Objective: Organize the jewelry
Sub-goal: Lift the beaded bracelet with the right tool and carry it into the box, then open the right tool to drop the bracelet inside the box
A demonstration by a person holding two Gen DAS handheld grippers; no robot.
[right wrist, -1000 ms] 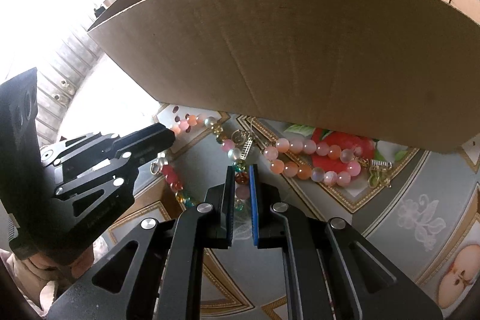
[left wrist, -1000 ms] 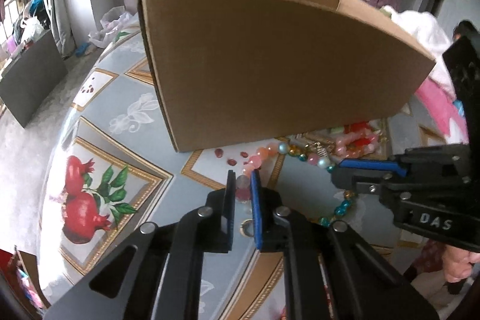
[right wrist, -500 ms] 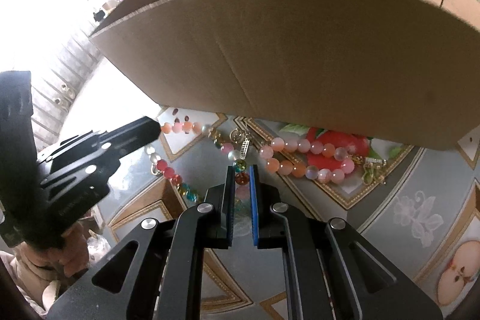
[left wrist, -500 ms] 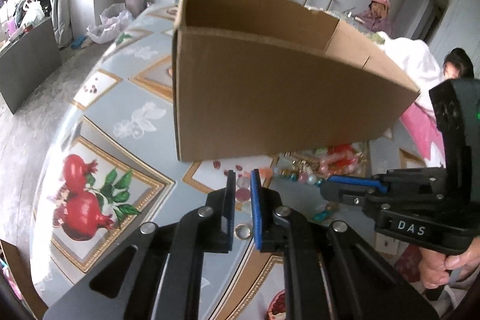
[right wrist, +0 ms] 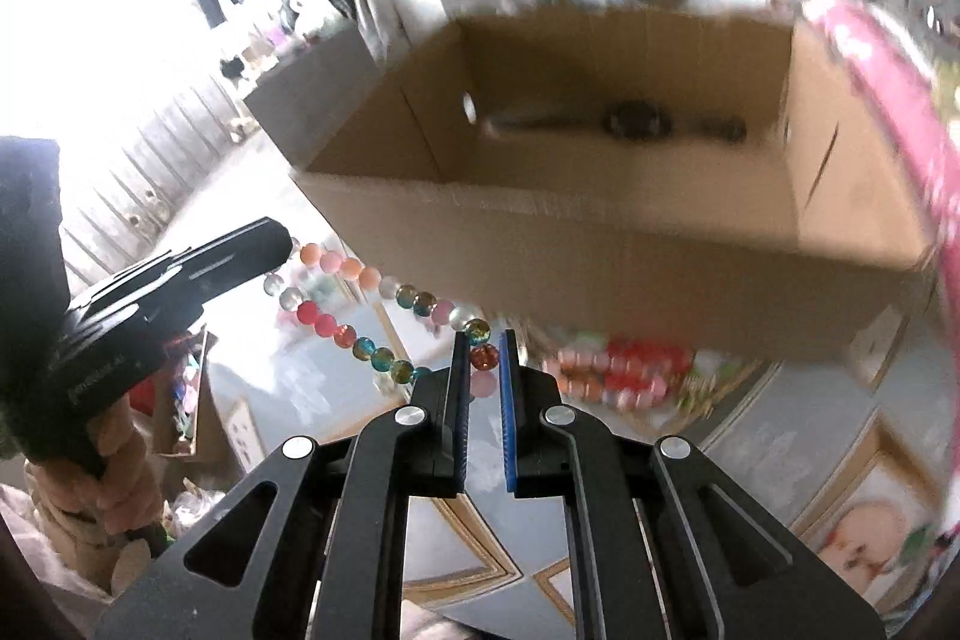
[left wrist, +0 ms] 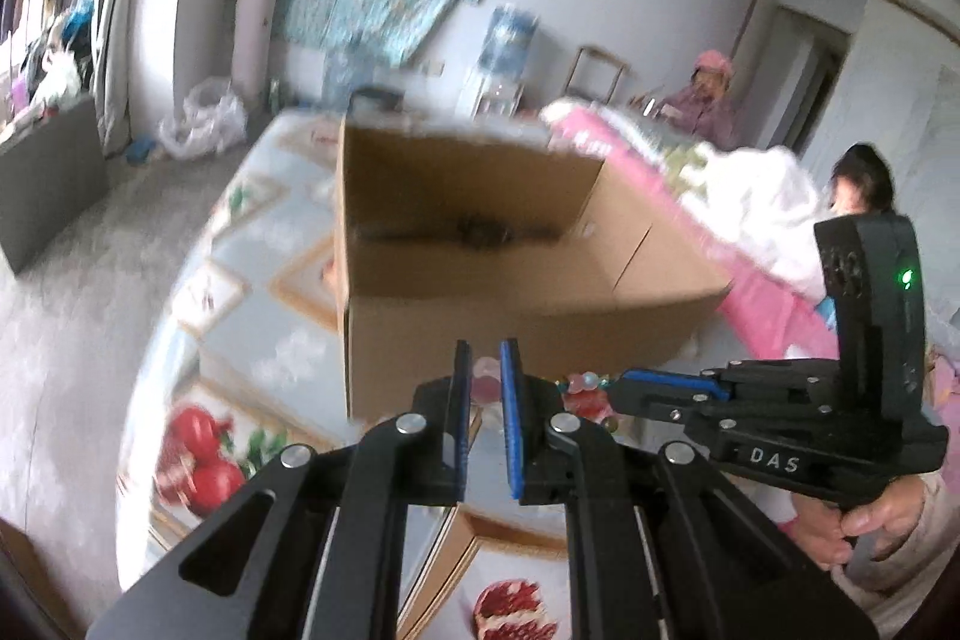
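The bench [left wrist: 252, 340] under its fruit-patterned cloth takes up most of the room in front of me. On it stands an open cardboard box [right wrist: 600, 244], and something dark lies on the box floor, too blurred to name. A pink cloth [left wrist: 774, 310] lies just beside the box on its right.

The left gripper [left wrist: 483, 370] is clenched on a bead string, with a pale pink bead caught between its blue pads. The right gripper [right wrist: 483, 358] is clenched on the same bead string [right wrist: 360, 274], an orange-red bead between its pads. The string hangs in the air between the two, in front of the near wall of the box: one run of peach, clear and teal beads, and a lower run of pink, red and blue-green ones.

A second cluster of red and pink beads [right wrist: 624, 370] lies on the bench, close against the foot of the box. A hand [left wrist: 870, 526] grips the handle of the right gripper.
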